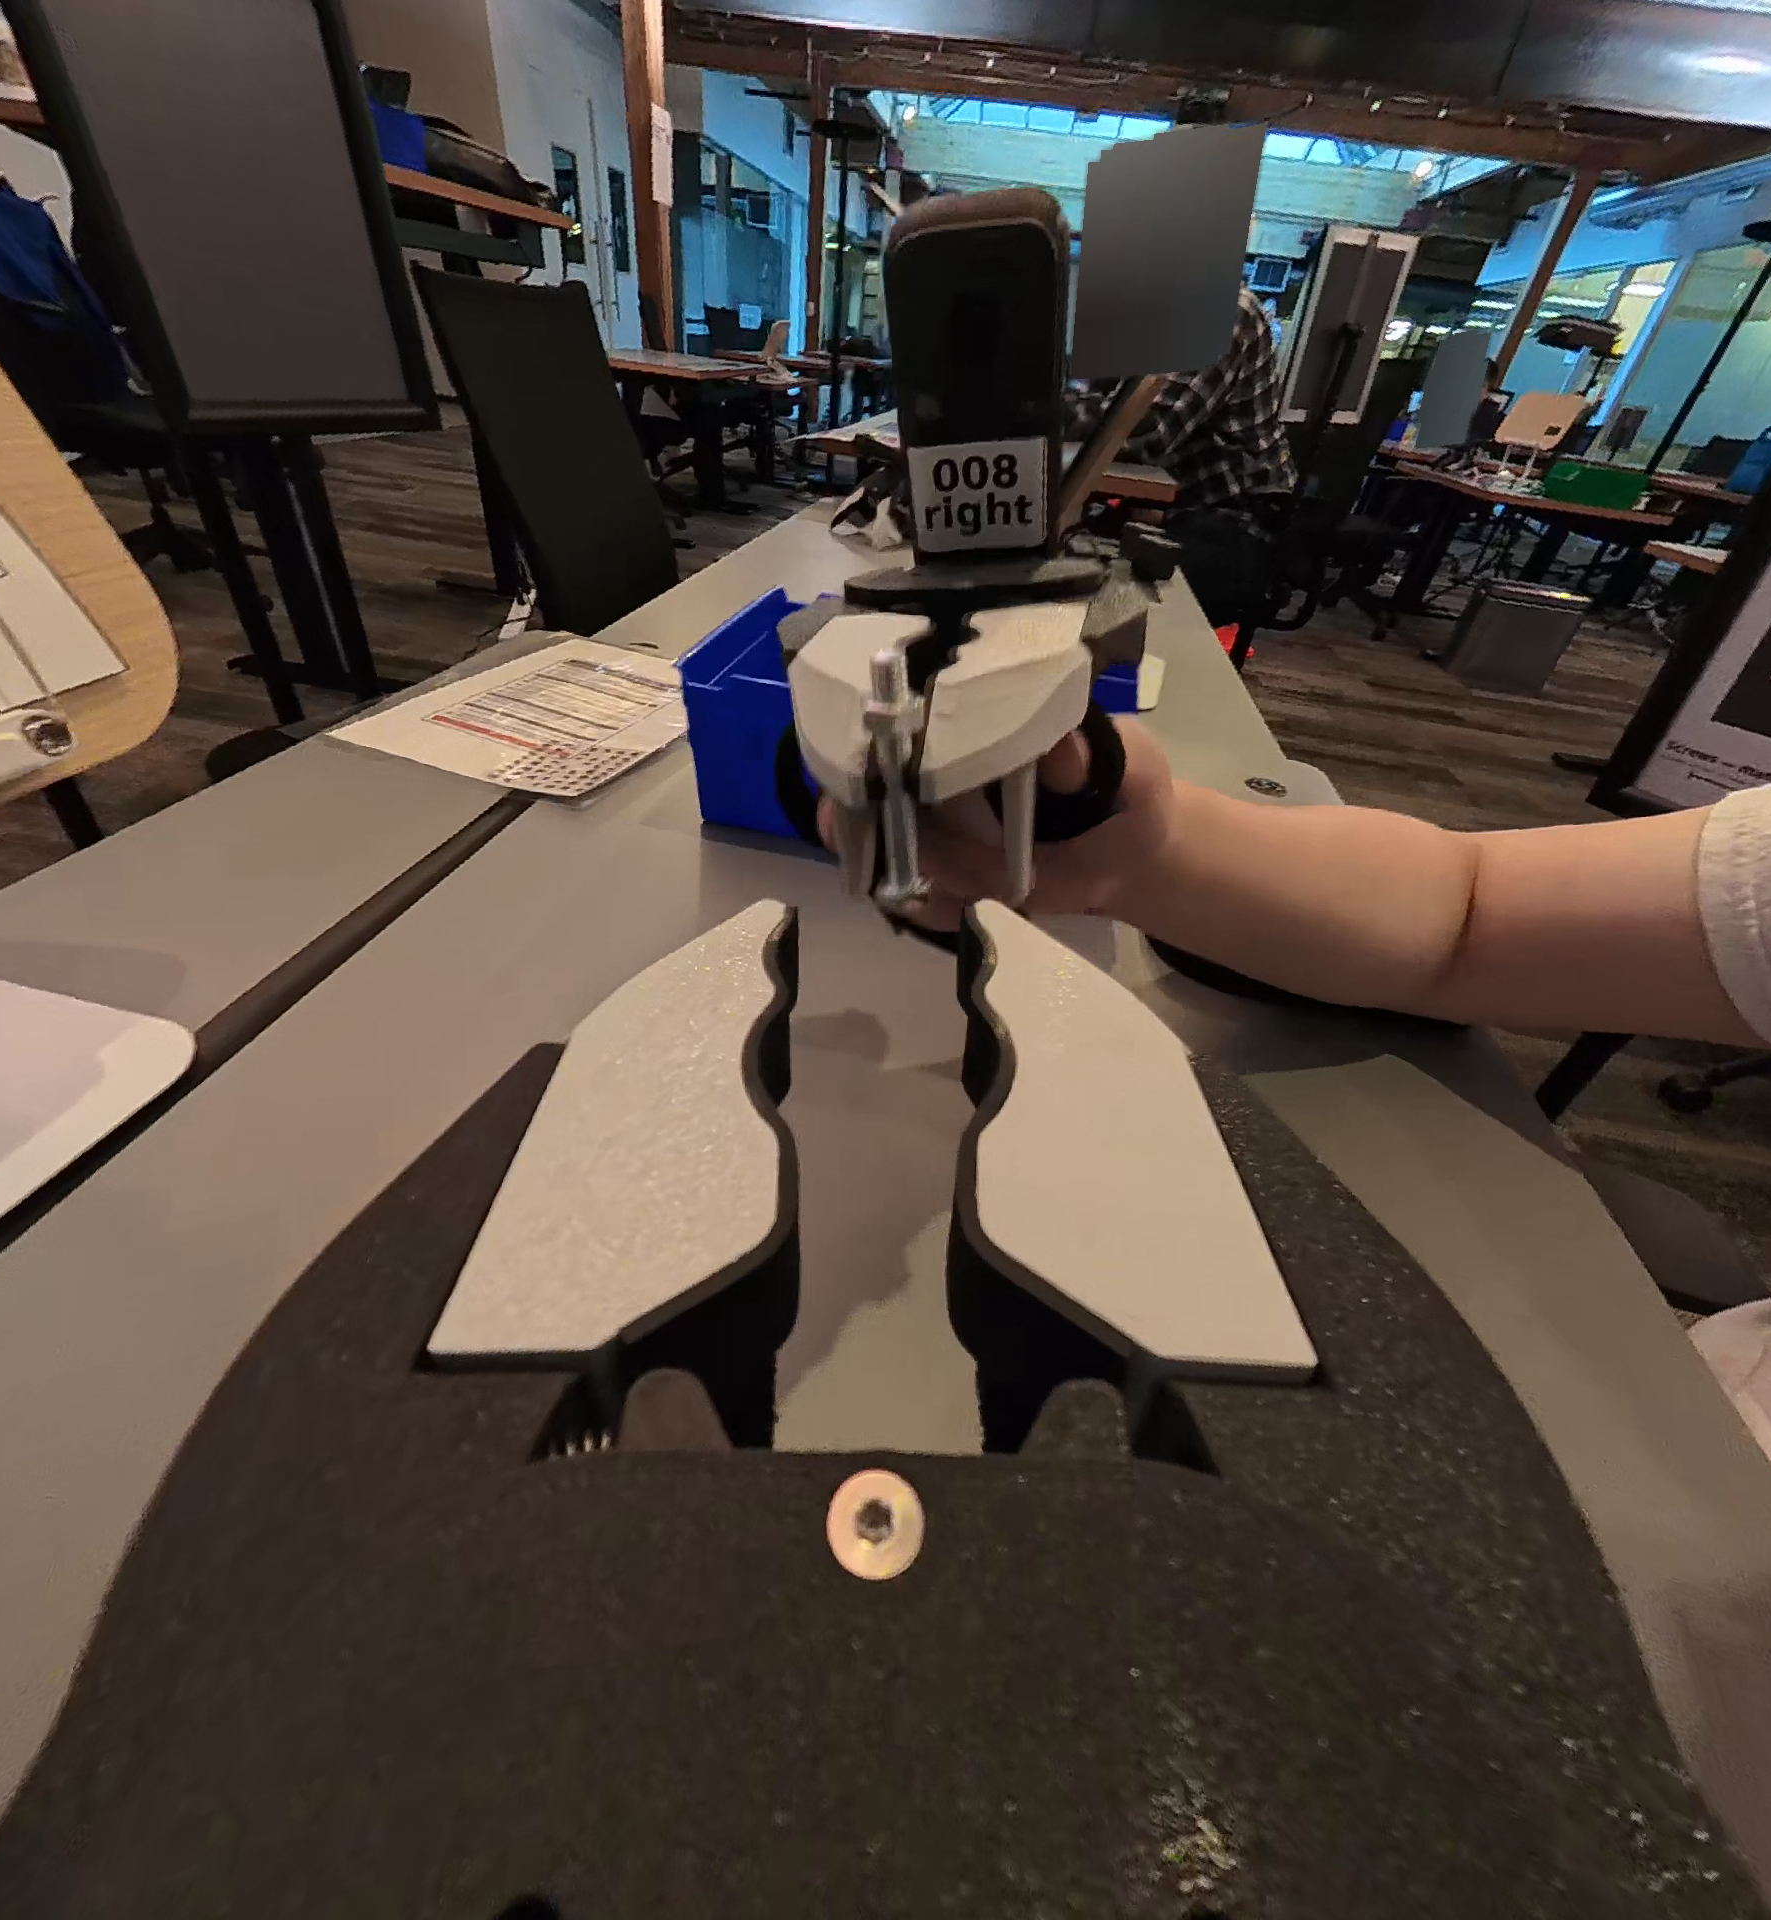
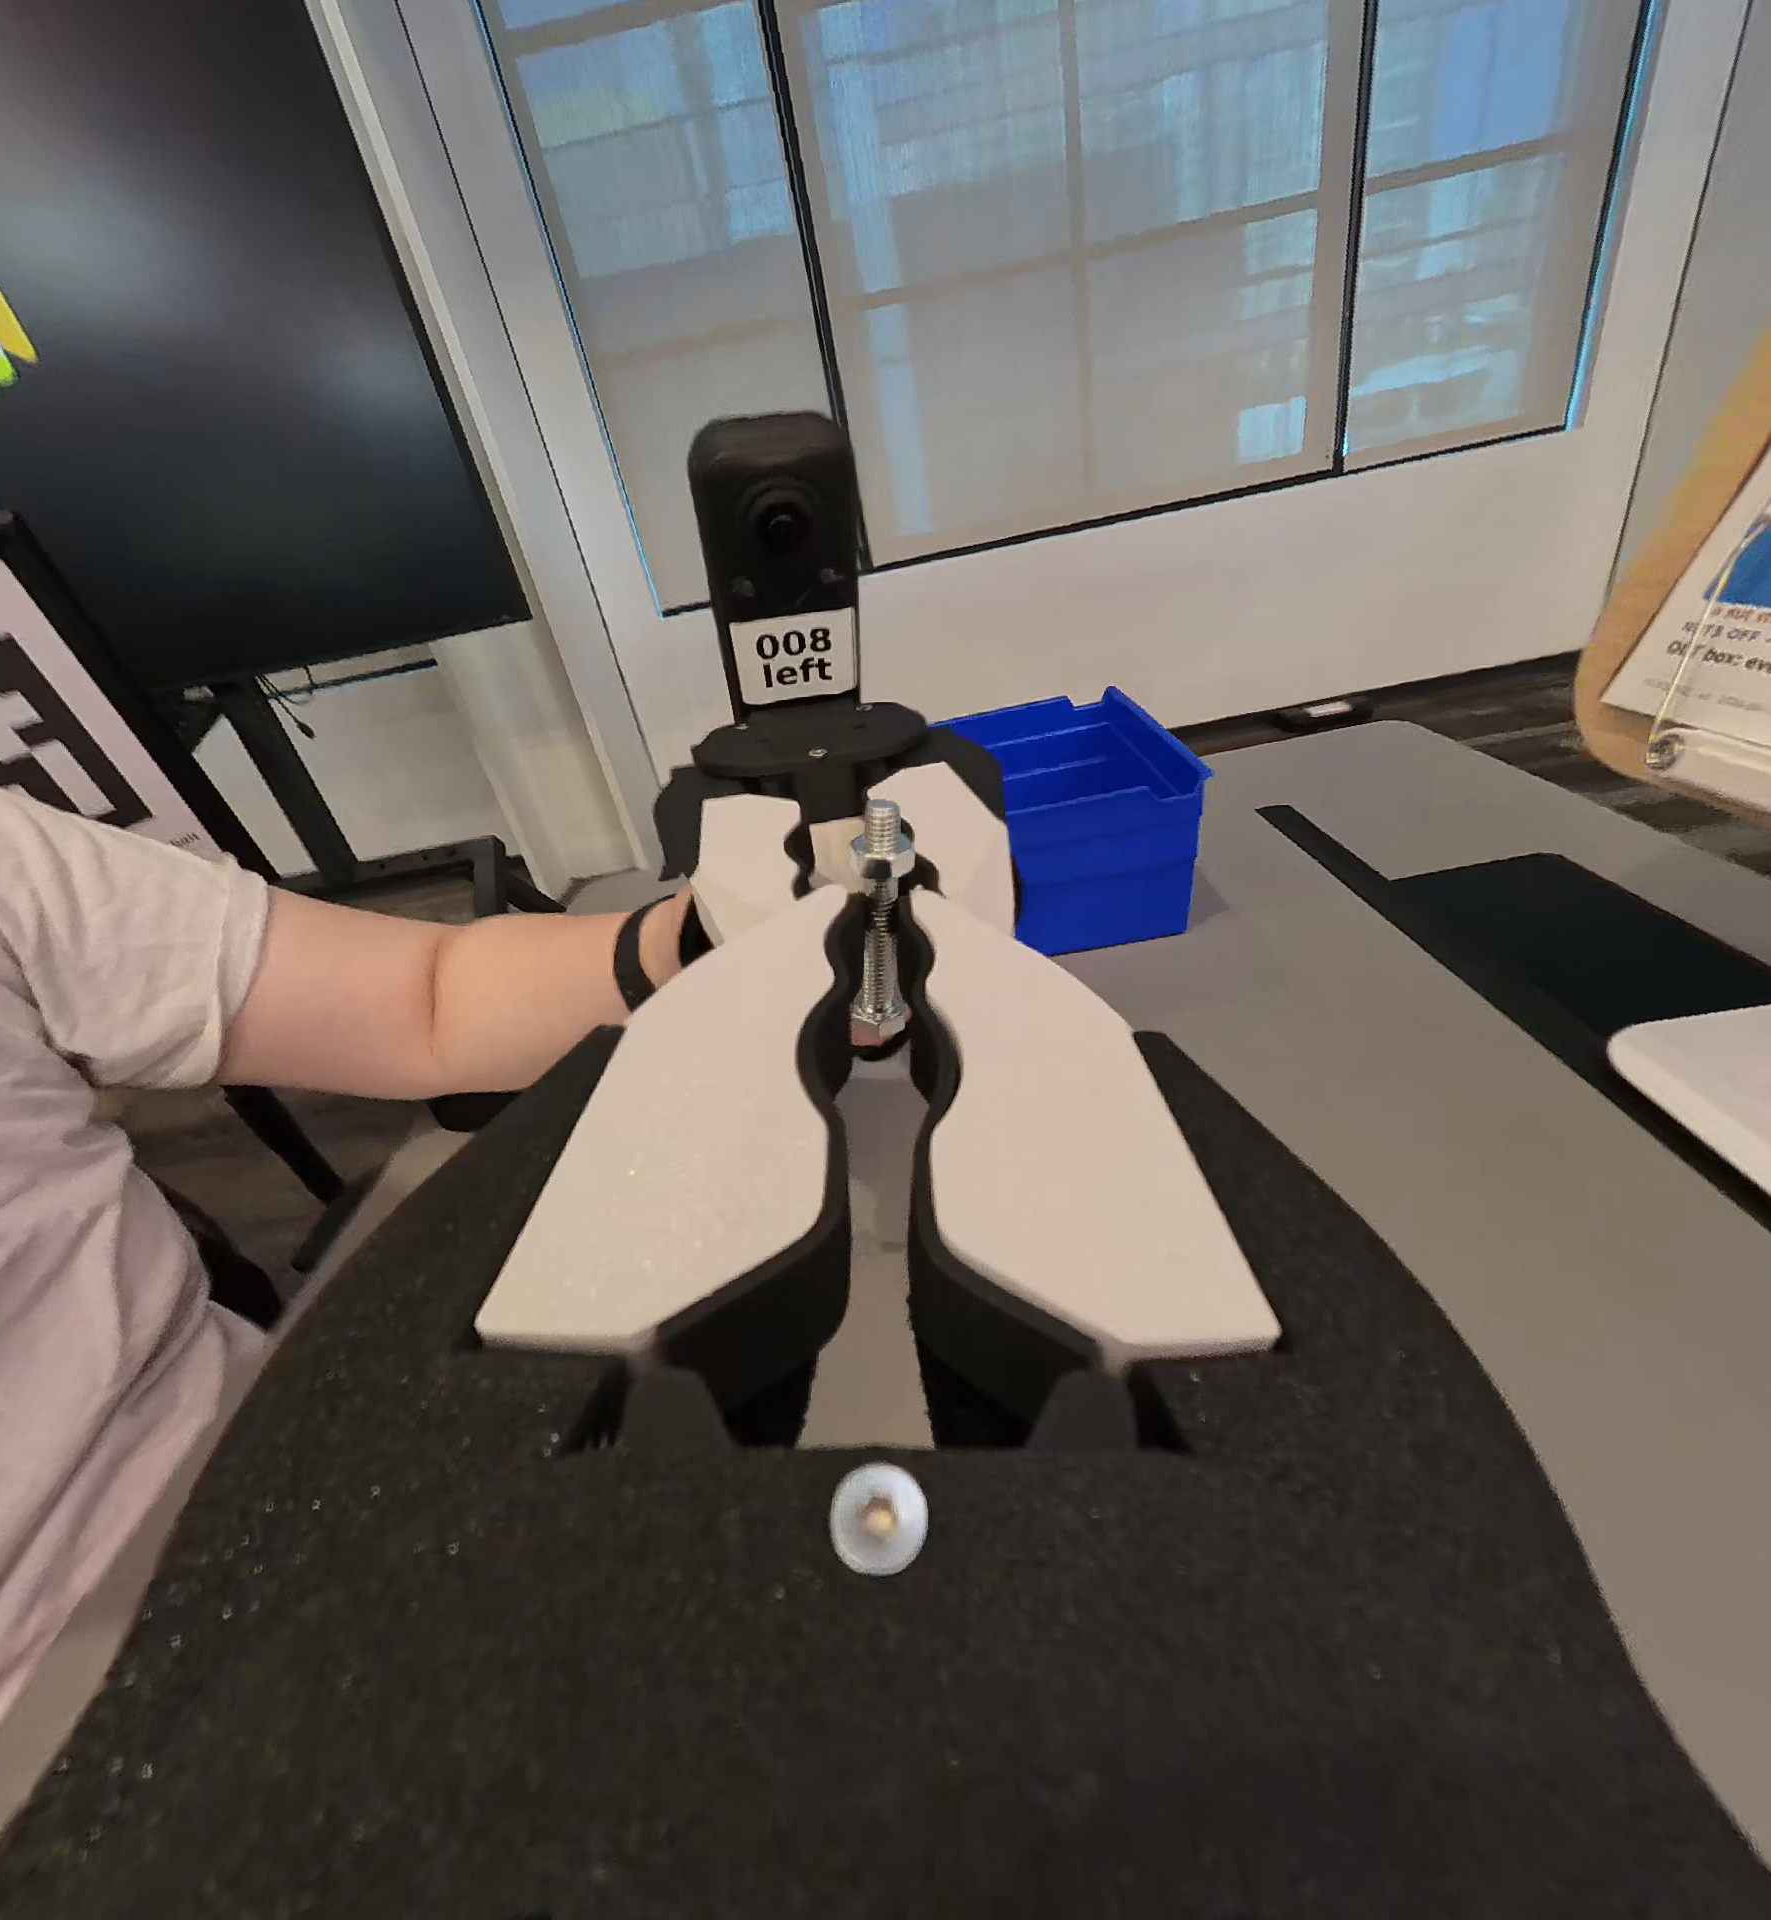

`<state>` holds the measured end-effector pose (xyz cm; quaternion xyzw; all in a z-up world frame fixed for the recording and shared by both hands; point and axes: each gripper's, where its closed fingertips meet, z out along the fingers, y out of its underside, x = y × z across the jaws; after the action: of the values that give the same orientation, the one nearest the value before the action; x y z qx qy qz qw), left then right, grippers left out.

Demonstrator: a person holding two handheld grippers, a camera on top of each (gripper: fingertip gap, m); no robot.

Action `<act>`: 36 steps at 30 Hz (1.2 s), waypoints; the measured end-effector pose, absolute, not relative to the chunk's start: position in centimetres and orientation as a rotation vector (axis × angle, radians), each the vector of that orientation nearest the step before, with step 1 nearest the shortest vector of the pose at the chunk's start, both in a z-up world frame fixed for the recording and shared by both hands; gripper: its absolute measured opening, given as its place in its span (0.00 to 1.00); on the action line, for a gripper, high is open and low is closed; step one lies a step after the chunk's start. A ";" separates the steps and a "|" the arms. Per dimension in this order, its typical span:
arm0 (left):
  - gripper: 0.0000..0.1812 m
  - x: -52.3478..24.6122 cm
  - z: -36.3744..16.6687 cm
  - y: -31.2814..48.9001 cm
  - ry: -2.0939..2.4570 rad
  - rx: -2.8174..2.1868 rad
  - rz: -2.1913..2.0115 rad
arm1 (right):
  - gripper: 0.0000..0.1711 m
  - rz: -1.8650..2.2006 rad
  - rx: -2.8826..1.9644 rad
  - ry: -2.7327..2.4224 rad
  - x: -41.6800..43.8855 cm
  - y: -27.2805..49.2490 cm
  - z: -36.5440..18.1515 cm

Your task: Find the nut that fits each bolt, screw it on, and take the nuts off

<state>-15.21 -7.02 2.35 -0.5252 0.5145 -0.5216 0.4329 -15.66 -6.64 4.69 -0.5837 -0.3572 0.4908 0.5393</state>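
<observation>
My right gripper (image 2: 876,914) is shut on a silver bolt (image 2: 876,951) and holds it upright above the grey table (image 2: 1380,1039), head down. A silver hex nut (image 2: 876,858) sits on the thread near the bolt's top, above my fingers. My left gripper (image 1: 881,925) is open and empty, its tips just short of the bolt's lower end (image 1: 900,883). In the left wrist view the right gripper (image 1: 922,727) faces me, holding the bolt (image 1: 893,790) with the nut (image 1: 881,717) on it. In the right wrist view the left gripper (image 2: 850,862) is open just behind the nut.
A blue bin (image 1: 735,727) stands on the table behind the grippers; it also shows in the right wrist view (image 2: 1099,831). A printed sheet (image 1: 538,717) lies beside it. A white tray (image 2: 1743,1101) sits at the table's side. A wooden board with papers (image 2: 1712,582) stands nearby. Left and right tips are no more than a few centimetres apart.
</observation>
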 end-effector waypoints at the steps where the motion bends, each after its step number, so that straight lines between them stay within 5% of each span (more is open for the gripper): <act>1: 0.15 -15.2 2.0 -6.7 1.280 -1.325 -1.276 | 0.03 1.209 -1.387 -0.828 -15.2 -6.6 5.0; 9: 0.15 -14.4 -2.0 -5.5 1.349 -1.449 -1.128 | 0.03 1.305 -1.421 -0.723 -11.5 -6.5 7.8; 17: 0.14 -13.6 -5.1 -5.7 1.442 -1.478 -0.999 | 0.03 0.672 -1.859 -0.699 -0.6 -9.5 9.5; 25: 0.13 -13.3 -5.4 -6.1 1.443 -1.506 -1.059 | 0.03 0.048 -2.686 -0.117 21.2 -15.7 -2.8; 36: 0.12 -13.4 -6.1 -5.8 1.454 -1.527 -1.041 | 0.03 -0.024 -3.121 -0.120 24.9 -20.1 -13.3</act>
<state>-13.38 -5.84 -6.09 -0.5993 0.5709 -0.4084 0.3849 24.86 -20.05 -13.32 -0.9992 -0.0385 -0.0077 0.0089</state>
